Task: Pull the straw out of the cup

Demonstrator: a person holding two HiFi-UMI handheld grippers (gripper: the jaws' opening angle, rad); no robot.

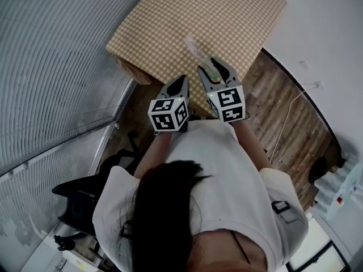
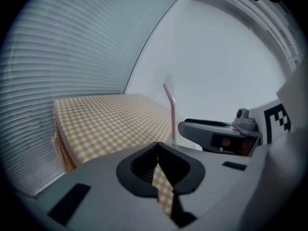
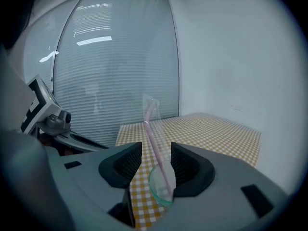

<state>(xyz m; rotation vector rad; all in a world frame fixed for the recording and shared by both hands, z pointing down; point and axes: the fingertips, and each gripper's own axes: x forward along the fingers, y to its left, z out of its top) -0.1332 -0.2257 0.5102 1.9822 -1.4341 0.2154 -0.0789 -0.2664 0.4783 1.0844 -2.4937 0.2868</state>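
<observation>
Yellow-checked tablecloth (image 1: 227, 16) lay spread ahead of both tongs. The right tongs (image 3: 155, 145) had their jaws apart on either side of the clear cup (image 3: 157, 185). One pad looked to be against its wall, with a gap at the other, so nothing was clamped. The left tongs (image 2: 157, 146) hung just beside them, jaws closed together on nothing. The pink straw (image 3: 151, 131) leaned inside the cup, its top above the right jaws.

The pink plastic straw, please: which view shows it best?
The right gripper view: the pink straw stands close, full length, in the clear cup. The left gripper view shows only its upper part; the head view, a faint speck.
</observation>
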